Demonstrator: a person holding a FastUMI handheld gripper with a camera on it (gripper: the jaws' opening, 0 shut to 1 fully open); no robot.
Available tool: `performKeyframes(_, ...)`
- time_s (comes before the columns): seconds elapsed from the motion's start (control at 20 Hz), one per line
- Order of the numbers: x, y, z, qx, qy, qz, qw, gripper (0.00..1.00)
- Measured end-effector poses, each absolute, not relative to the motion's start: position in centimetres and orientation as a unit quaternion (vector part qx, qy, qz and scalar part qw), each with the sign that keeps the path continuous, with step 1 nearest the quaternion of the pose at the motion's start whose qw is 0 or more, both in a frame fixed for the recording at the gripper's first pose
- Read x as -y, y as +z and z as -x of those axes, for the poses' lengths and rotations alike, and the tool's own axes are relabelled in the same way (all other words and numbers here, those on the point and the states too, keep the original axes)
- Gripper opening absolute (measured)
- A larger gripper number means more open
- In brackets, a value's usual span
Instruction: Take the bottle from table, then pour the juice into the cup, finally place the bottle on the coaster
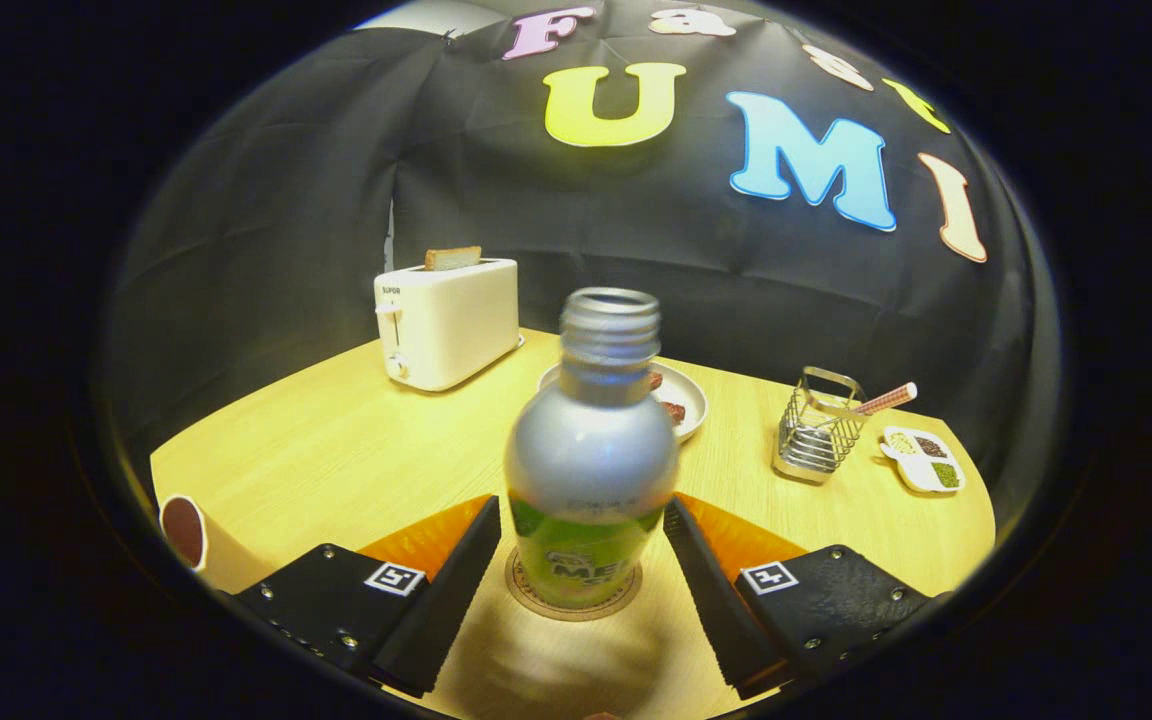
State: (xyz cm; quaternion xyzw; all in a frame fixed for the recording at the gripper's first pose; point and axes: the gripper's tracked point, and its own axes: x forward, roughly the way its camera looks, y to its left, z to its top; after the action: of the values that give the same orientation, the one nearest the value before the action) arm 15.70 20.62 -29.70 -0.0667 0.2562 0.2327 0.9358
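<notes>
A silver bottle [591, 450] with a green label and no cap stands upright on a round coaster [536, 603], between my fingers. My gripper [581, 515] is open just wider than the bottle. A thin gap shows at the left finger [456, 580], while the right finger [711, 585] lies very near the bottle's side. The bottle looks slightly blurred. A white cup [184, 530] with dark liquid in it stands on the table to the left of my left finger.
On the wooden table [336, 450], beyond the bottle, stand a white toaster [446, 322] with a slice of bread in it and a plate [686, 400] with food. Farther right are a wire holder [818, 428] and a small divided dish [924, 458].
</notes>
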Motion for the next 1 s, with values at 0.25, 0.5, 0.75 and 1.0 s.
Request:
performKeyframes(0.25, -18.9, -23.4, -13.4, -0.230, 0.220, 0.029, 0.948, 0.99)
performKeyframes(0.5, -16.3, -17.5, -11.2, -0.201, 0.201, 0.023, 0.959, 0.99)
performKeyframes(0.75, -13.4, -12.4, -9.4, -0.172, 0.172, 0.025, 0.970, 0.99)
performKeyframes(1.0, -10.5, -7.3, -7.5, -0.134, 0.145, 0.036, 0.980, 0.99)
